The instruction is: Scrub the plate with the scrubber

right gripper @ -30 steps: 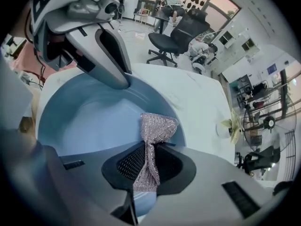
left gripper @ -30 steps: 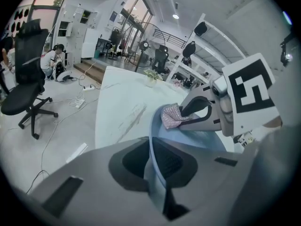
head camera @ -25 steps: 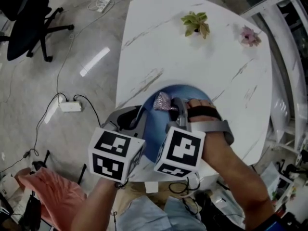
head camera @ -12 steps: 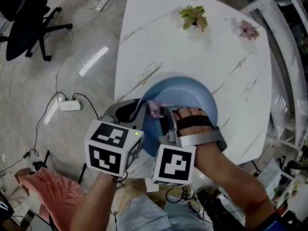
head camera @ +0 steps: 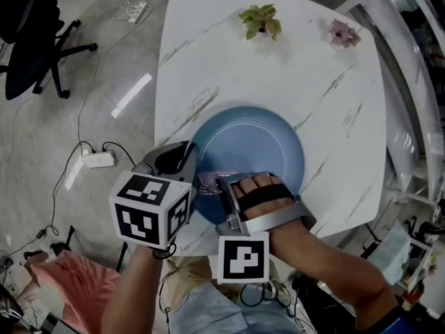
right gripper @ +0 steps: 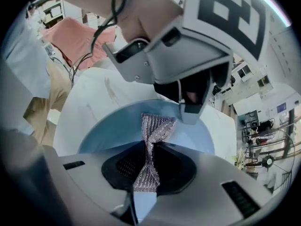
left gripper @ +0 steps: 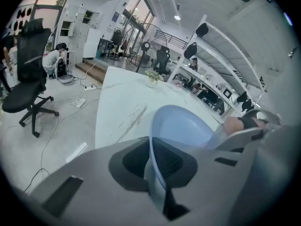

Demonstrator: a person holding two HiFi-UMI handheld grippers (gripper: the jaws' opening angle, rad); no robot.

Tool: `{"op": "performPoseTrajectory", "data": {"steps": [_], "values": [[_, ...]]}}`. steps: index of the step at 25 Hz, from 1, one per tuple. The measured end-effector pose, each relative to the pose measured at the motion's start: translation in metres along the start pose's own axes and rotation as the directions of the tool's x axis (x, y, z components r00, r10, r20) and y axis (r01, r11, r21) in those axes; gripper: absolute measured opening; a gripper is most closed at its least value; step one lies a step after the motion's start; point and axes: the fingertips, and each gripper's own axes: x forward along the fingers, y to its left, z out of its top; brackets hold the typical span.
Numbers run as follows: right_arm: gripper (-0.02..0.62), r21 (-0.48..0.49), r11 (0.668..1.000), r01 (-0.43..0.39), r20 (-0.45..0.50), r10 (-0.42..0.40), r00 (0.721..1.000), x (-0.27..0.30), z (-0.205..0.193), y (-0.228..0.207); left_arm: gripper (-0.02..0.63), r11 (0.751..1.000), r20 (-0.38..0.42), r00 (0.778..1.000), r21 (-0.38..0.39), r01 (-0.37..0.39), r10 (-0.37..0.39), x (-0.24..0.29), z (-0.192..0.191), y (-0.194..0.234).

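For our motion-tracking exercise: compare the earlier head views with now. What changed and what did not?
The right gripper drew the scrubber back across the plate toward its near edge, baring more of it. Unchanged: its hold on the scrubber, and the left gripper clamping the plate's rim.

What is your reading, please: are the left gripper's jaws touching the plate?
Touching. In the left gripper view, the left gripper has its jaws closed on the rim of the plate.
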Motion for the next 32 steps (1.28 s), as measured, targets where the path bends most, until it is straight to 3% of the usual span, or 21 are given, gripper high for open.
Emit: {"op": "performPoseTrajectory", "data": {"steps": [8,16,22,32], "values": [[0.074,0.005,0.991,-0.133,0.025,0.132,0.991,-0.016,-0.011,0.041,0.021,1.0,0.001,1.0,-0.002,-0.005,0.005,0.0,0.0,0.001],[0.072,0.151,0.962,-0.227,-0.056,0.238,0.97,-0.027,-0.057,0.056,0.021,1.0,0.003,1.0,0.005,-0.012,0.012,0.0,0.0,0.002],[0.072,0.311,0.933,-0.183,-0.138,0.234,0.962,-0.026,-0.094,0.035,0.021,1.0,0.001,1.0,0.008,-0.008,0.008,0.0,0.0,0.001],[0.074,0.44,0.893,-0.09,-0.199,0.194,0.961,-0.015,-0.122,-0.005,0.021,1.0,0.001,1.0,0.016,-0.006,0.006,0.001,0.0,-0.001]]}}
